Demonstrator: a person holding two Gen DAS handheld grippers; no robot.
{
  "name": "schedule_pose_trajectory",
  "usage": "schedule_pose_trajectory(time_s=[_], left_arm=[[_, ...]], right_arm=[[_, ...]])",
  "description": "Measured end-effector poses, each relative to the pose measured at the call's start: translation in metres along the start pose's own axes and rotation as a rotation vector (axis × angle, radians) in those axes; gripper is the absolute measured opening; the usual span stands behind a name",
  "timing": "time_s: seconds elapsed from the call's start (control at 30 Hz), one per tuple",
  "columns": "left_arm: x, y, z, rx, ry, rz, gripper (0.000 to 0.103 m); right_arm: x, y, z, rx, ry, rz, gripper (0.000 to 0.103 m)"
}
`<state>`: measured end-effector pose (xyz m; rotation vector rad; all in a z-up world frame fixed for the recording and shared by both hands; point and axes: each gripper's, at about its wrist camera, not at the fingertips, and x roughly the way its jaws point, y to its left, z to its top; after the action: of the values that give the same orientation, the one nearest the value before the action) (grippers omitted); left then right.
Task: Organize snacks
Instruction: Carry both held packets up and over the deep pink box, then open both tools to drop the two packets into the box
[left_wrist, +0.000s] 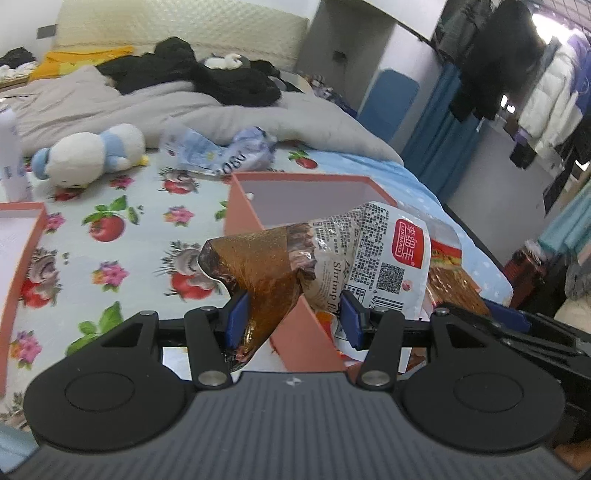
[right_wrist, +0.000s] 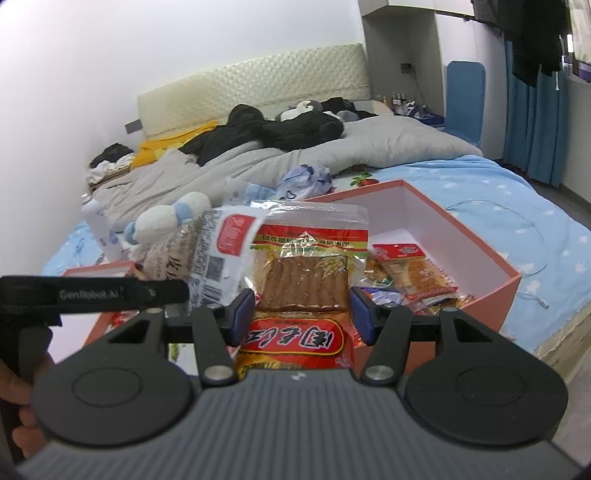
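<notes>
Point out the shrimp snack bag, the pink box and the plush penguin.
shrimp snack bag (left_wrist: 373, 254): left wrist view, on its white printed back.
pink box (right_wrist: 443, 229): right wrist view, on its white inner wall.
plush penguin (left_wrist: 92, 153): left wrist view, on its white belly.

Bed (right_wrist: 480, 181), pink box (right_wrist: 461, 240), plush toy (left_wrist: 92, 151), grey duvet (right_wrist: 388, 144)

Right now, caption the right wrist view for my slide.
Right gripper holds a red-labelled snack packet over the pink box on the bed.

The box (right_wrist: 461, 236) is sitting on the bed (right_wrist: 517, 184), snack packets (right_wrist: 410, 269) lying inside it. The plush toy (left_wrist: 92, 151) is lying left of the box, the quilt (right_wrist: 332, 155) bunching up behind.
</notes>
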<state>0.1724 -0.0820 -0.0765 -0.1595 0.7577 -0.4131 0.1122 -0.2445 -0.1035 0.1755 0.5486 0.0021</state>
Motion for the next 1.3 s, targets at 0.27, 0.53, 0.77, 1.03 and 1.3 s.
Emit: schedule_pose_trajectory(time_s=[0.27, 0.53, 0.77, 1.03, 1.3], left_arm=[[0.054, -0.018, 0.030, 0.038, 0.043, -0.012, 0.058], [0.116, -0.026, 0.067, 0.063, 0.084, -0.017, 0.058], [0.168, -0.028, 0.090, 0.085, 0.124, -0.016, 0.058], [0.208, -0.015, 0.116, 0.082, 0.120, 0.000, 0.059], [0.216, -0.014, 0.120, 0.078, 0.139, 0.000, 0.074]], right_arm=[[0.032, -0.033, 0.015, 0.037, 0.013, -0.028, 0.058], [0.075, -0.063, 0.031, 0.065, 0.050, -0.064, 0.058], [0.121, -0.072, 0.040, 0.076, 0.093, -0.066, 0.058], [0.159, -0.089, 0.054, 0.092, 0.109, -0.073, 0.059], [0.170, -0.087, 0.053, 0.096, 0.155, -0.080, 0.067]])
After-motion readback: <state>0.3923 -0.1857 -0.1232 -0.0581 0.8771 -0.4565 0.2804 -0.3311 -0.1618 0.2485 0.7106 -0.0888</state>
